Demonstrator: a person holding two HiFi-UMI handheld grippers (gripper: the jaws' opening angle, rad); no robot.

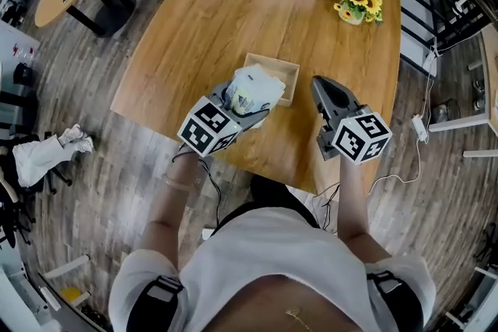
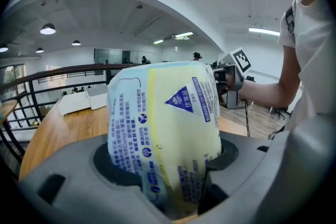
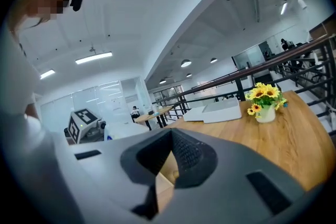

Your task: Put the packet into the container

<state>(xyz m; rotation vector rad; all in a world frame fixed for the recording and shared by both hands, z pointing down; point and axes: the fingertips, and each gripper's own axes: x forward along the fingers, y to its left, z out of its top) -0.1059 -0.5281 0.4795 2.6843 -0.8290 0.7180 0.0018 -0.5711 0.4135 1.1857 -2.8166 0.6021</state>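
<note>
Pinching the packet (image 1: 253, 88) in the fingers of the left gripper (image 1: 247, 106), over the near edge of the wooden box (image 1: 286, 68) on the worktop (image 1: 202, 35). Not yet inside. Left to do: lower and release. Right gripper (image 1: 320, 83) beside the box, fingers pressed together, empty.

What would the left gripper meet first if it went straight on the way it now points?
Probably the shallow light wooden box, just beyond the yellow-and-blue plastic packet in the left gripper; depth is unclear.

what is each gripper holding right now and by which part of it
The left gripper grips the packet by one end, the rest sticking out beyond the fingers. The right gripper holds nothing, its fingers closed together.
</note>
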